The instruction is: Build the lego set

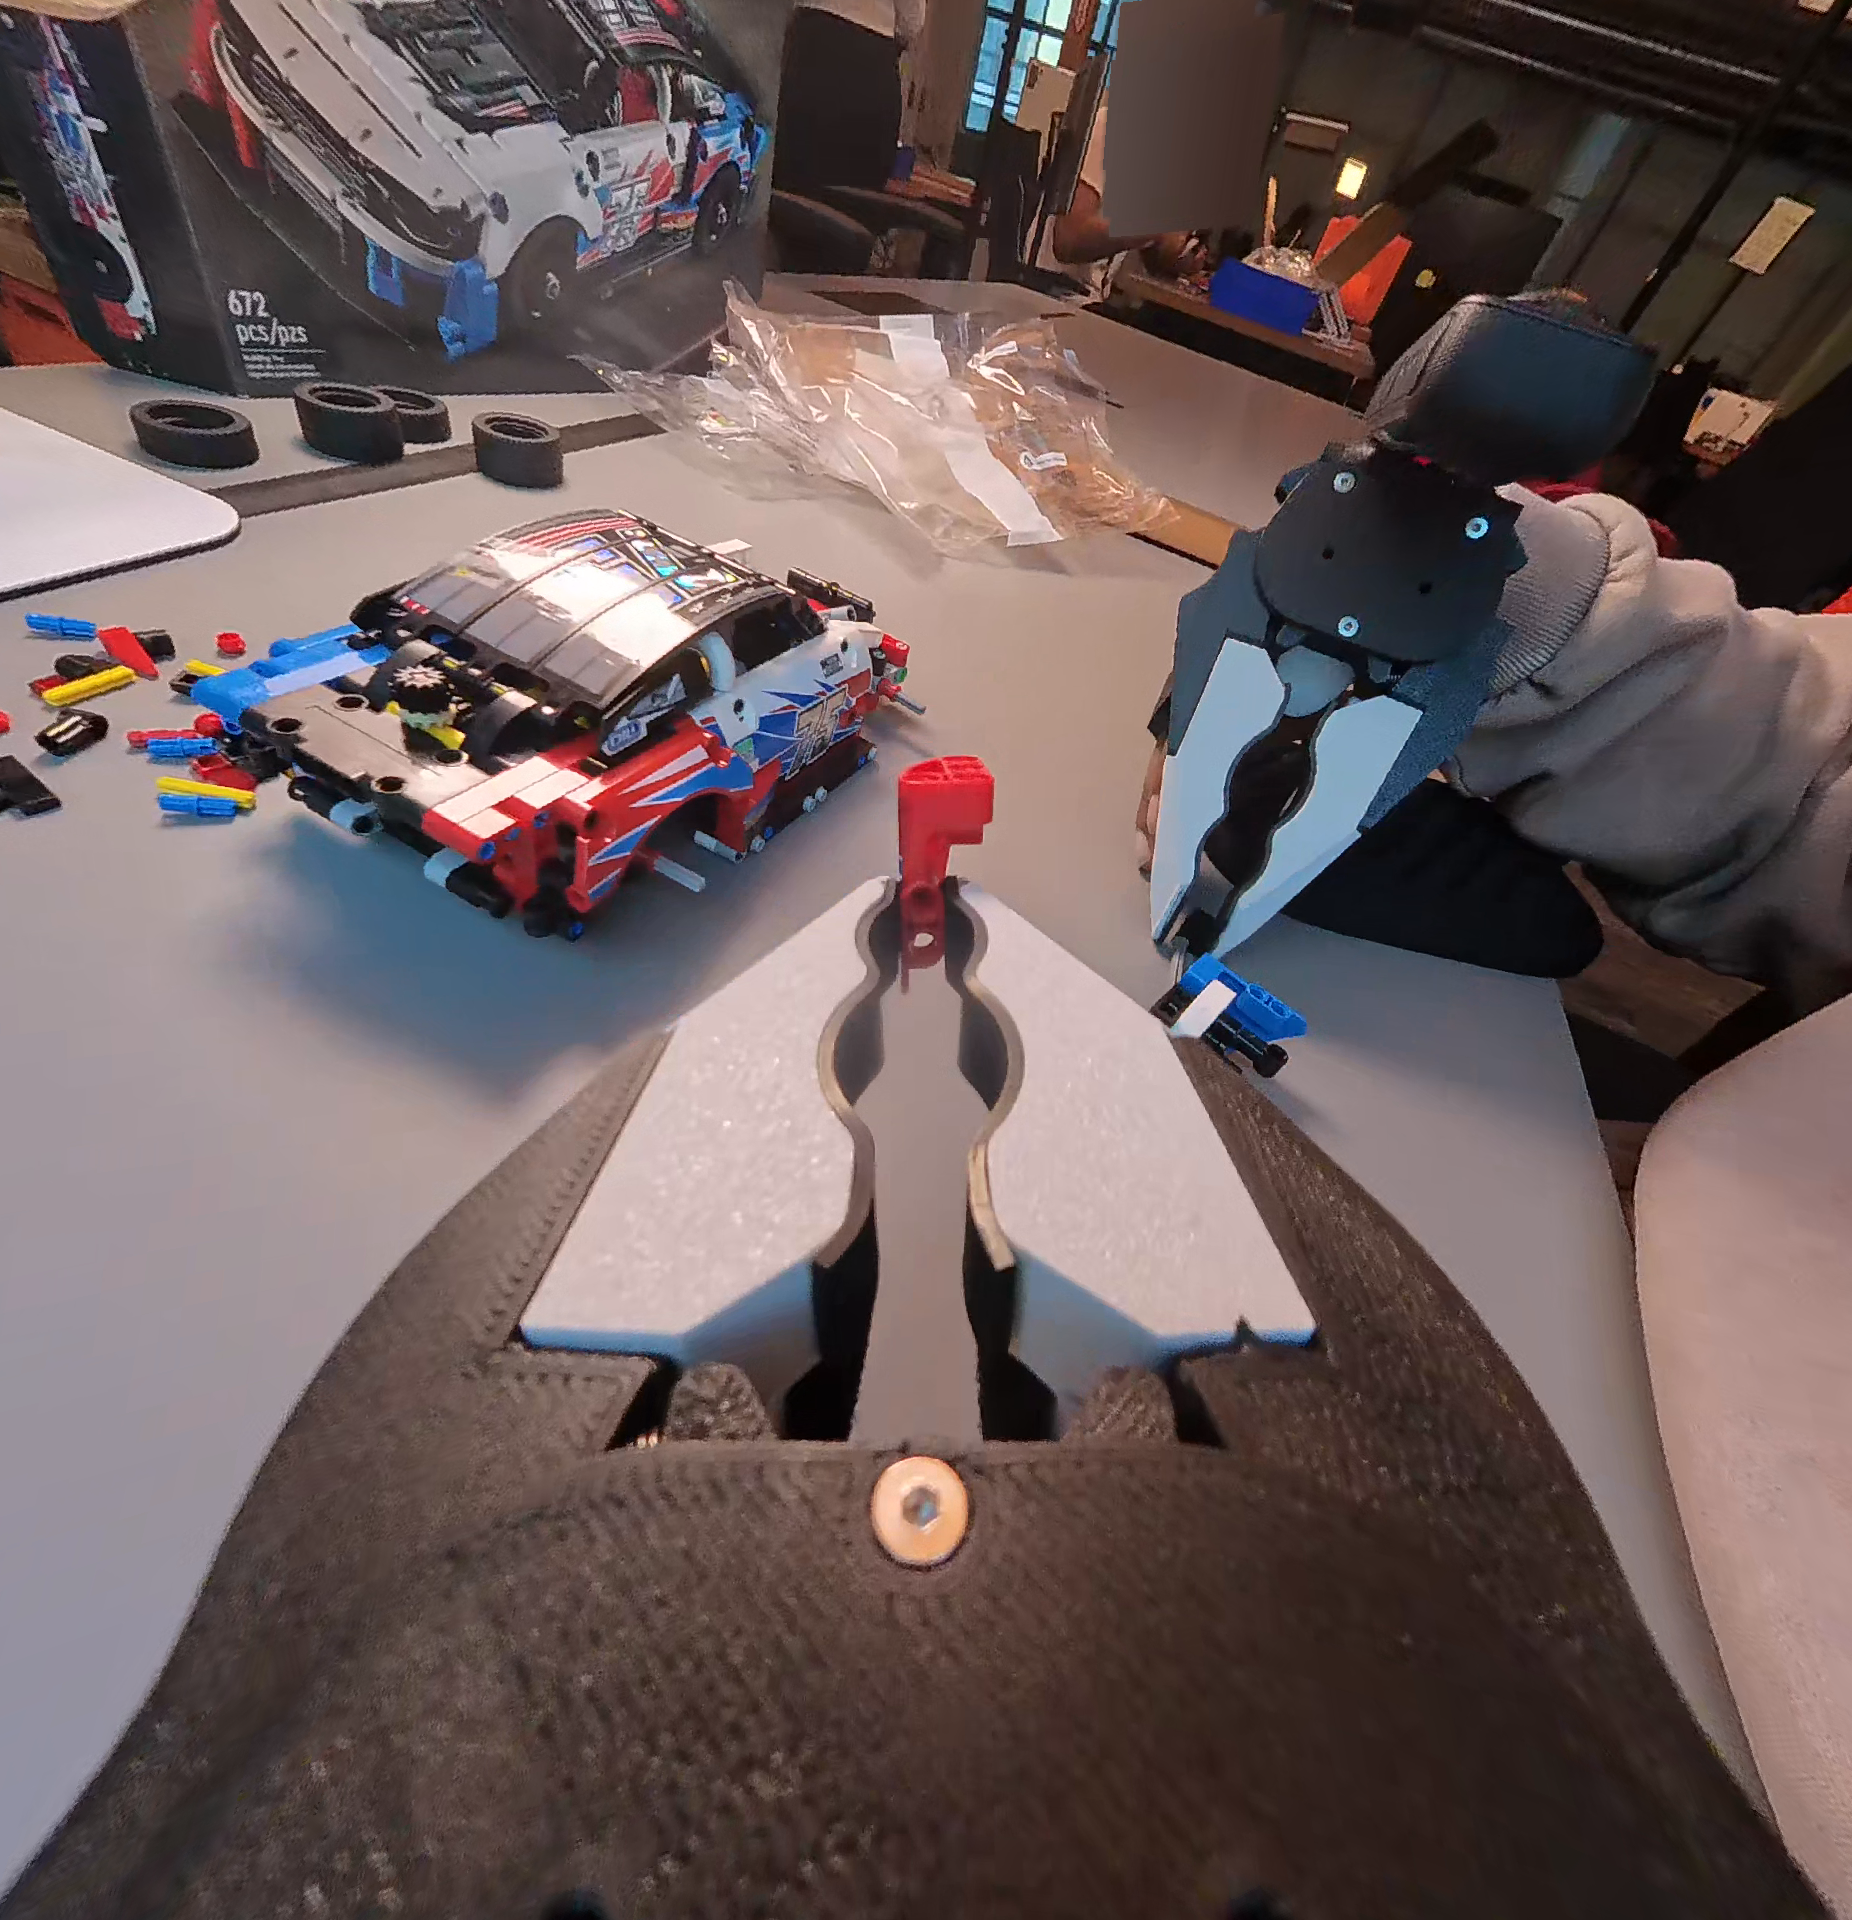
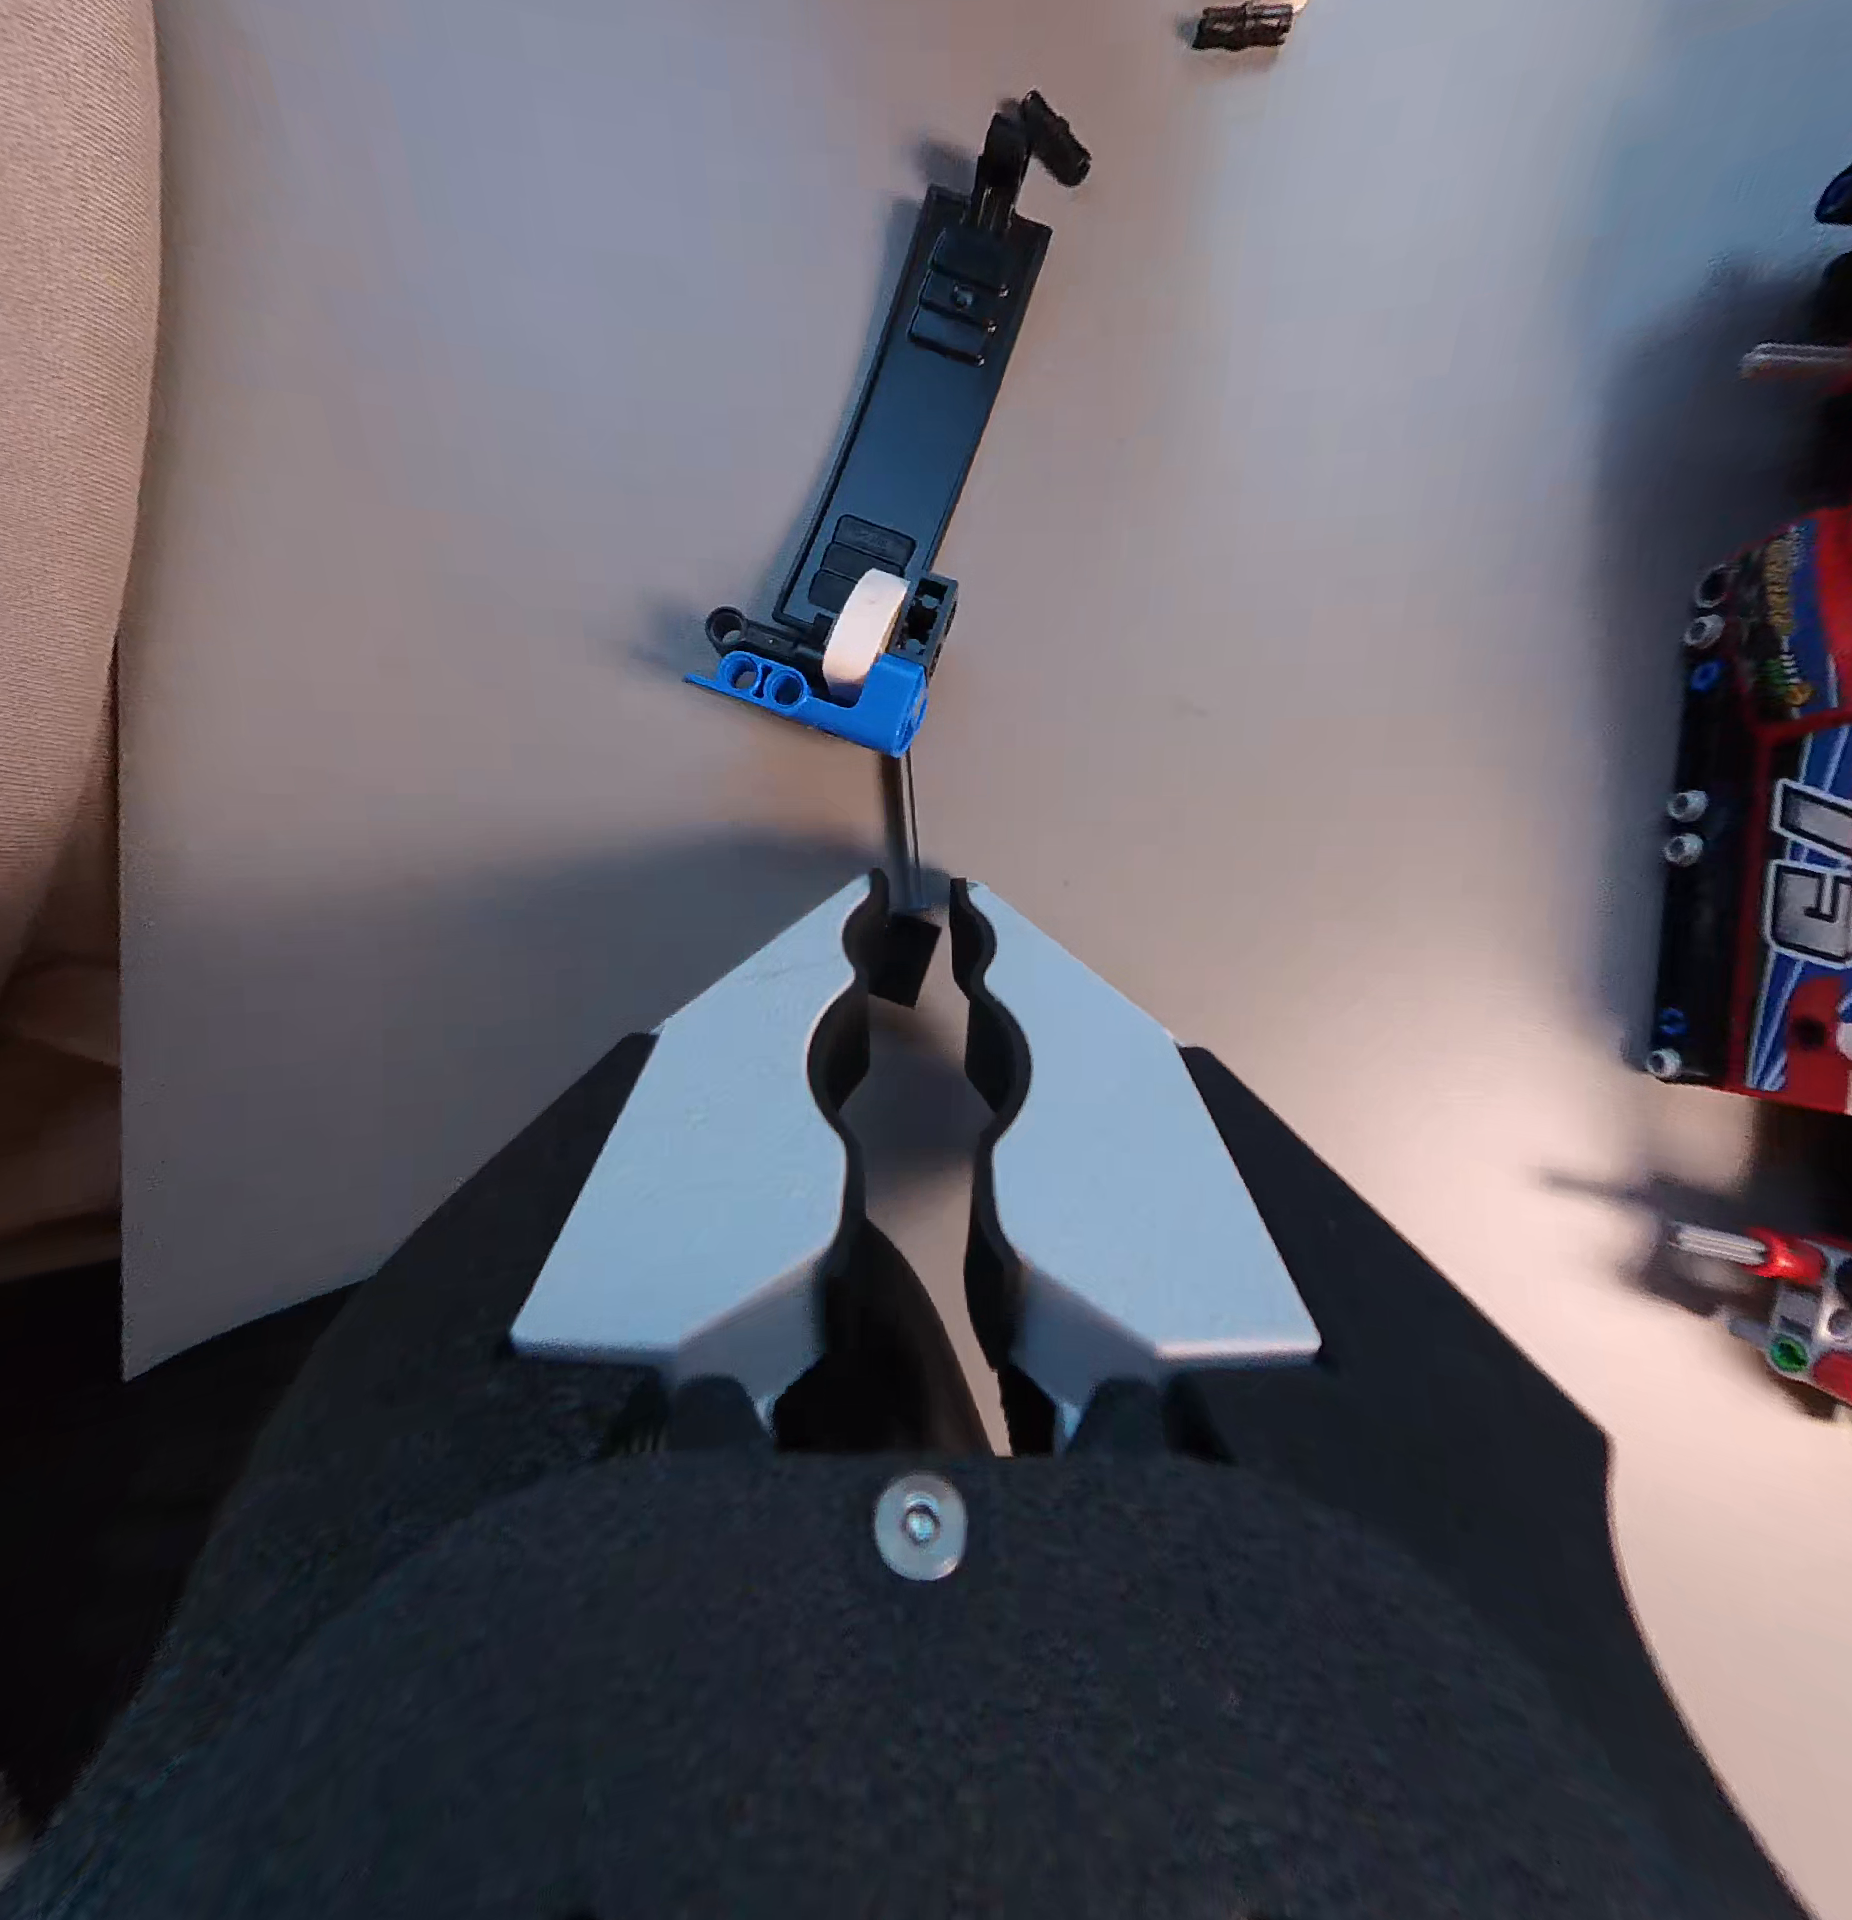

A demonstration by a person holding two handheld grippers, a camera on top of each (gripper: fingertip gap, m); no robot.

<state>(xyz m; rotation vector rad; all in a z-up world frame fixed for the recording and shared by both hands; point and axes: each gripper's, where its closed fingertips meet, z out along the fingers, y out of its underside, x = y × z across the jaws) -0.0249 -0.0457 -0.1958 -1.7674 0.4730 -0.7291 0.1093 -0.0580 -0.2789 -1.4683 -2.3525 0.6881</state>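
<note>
My left gripper [image 1: 927,899] is shut on the lower end of a red L-shaped Lego piece [image 1: 941,805] and holds it upright above the grey table [image 1: 278,1091]. The nearly built red, white and blue race car [image 1: 589,707] stands to the left beyond it; its side also shows in the right wrist view [image 2: 1795,831]. My right gripper [image 2: 914,904] is shut on a small black connector [image 2: 901,961] at the end of a thin grey axle [image 2: 899,810]. The axle runs into a long black panel assembly with a blue end [image 2: 891,468]. In the left wrist view the right gripper [image 1: 1184,935] points down over that assembly [image 1: 1234,1013] near the table's right edge.
Loose red, blue, yellow and black pieces [image 1: 101,717] lie left of the car. Black tyres [image 1: 350,421], the set's box [image 1: 382,208], clear plastic bags [image 1: 901,436] and a white mat [image 1: 70,499] are at the back. A small red and grey subassembly [image 2: 1815,1320] lies near the car.
</note>
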